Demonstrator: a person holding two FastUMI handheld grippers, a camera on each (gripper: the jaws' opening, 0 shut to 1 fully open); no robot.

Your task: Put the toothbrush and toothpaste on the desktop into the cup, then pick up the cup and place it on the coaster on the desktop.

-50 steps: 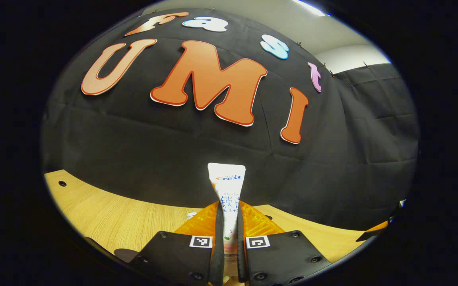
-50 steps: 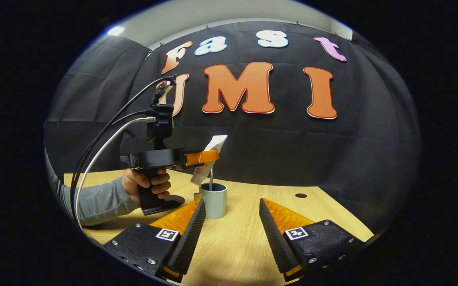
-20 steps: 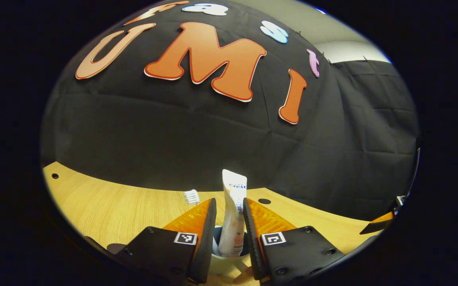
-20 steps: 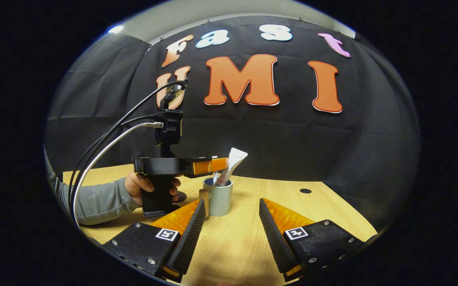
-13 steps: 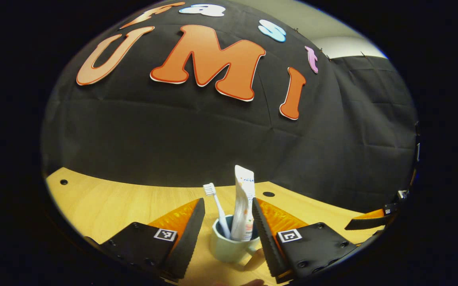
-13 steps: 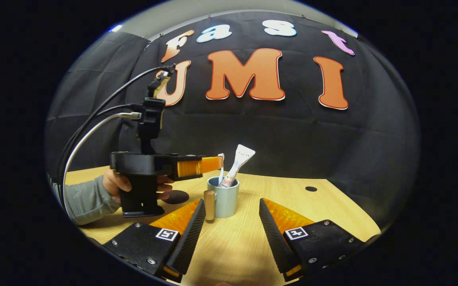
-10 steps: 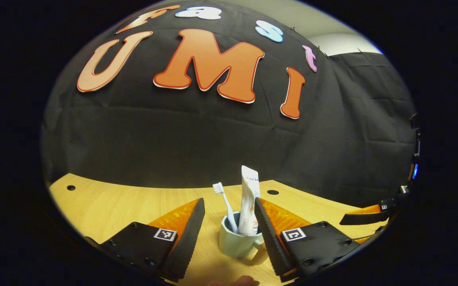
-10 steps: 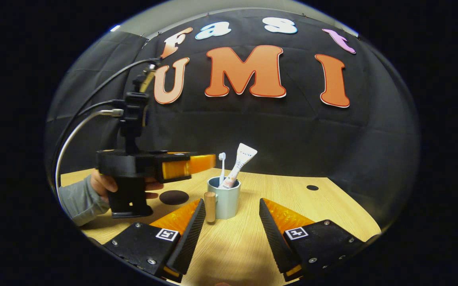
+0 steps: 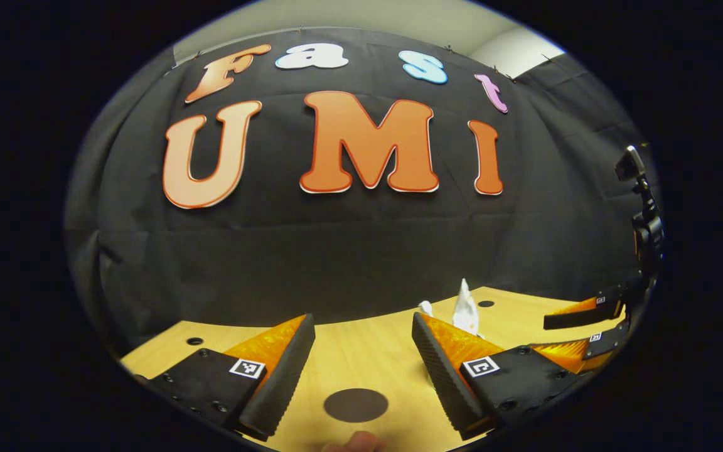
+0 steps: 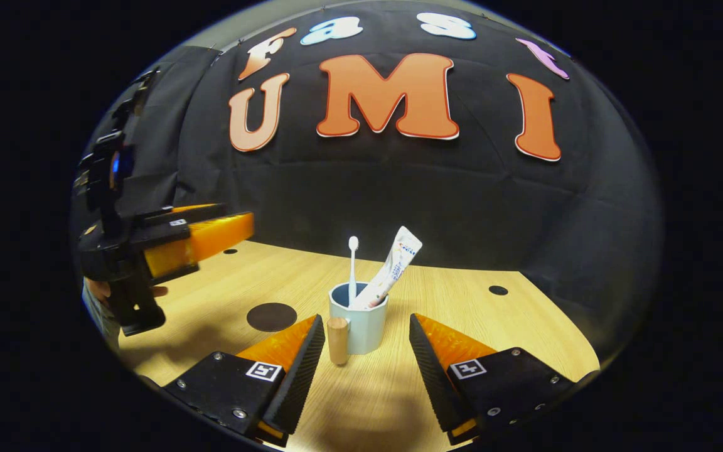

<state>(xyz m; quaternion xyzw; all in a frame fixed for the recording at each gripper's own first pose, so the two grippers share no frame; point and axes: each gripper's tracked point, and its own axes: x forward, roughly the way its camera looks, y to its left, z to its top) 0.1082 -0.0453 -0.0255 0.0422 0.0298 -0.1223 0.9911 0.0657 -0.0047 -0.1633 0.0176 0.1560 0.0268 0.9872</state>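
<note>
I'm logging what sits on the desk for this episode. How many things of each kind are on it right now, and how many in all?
Cup: 1
Toothbrush: 1, in the cup
Toothpaste tube: 1, in the cup
Coaster: 1
Total: 4

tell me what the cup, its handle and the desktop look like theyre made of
Cup: pale blue-grey with a smooth matte look, likely ceramic or plastic; the pictures can't settle which. Handle: tan and cylindrical, looks like wood or bamboo. Desktop: light surface with straight grain lines, probably wood-grain laminate or wood.
</note>
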